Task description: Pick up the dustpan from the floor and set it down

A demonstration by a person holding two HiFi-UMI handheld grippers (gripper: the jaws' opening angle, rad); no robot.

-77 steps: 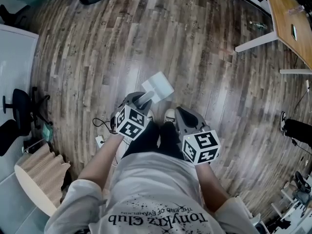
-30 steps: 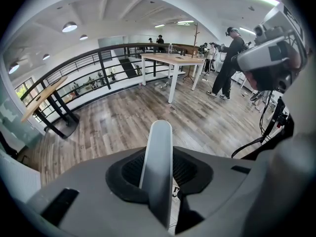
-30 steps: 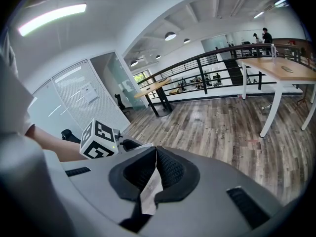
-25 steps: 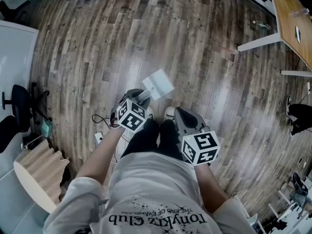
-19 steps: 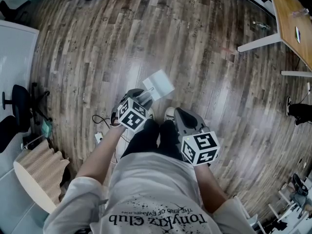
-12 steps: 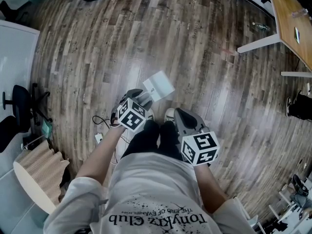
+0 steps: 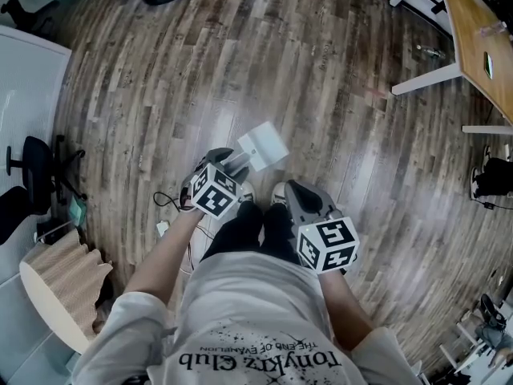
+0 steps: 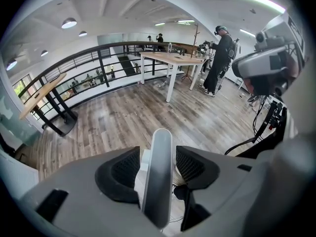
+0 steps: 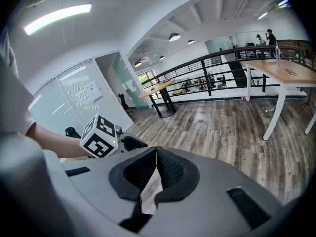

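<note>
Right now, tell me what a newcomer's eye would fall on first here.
The white dustpan on the dark wood floor, just ahead of the person's feet. Its handle stands between the left gripper's jaws, which have just been opening. The right gripper, shut, hangs beside it.

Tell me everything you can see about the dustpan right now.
The dustpan looks like white plastic: a boxy pan with a long, smooth, round-ended handle. It seems to sit on the wooden floor just ahead of the person's feet, pan pointing away. The handle rises between the jaws of the left gripper, which have just been opening; the pads stand clear of it.
</note>
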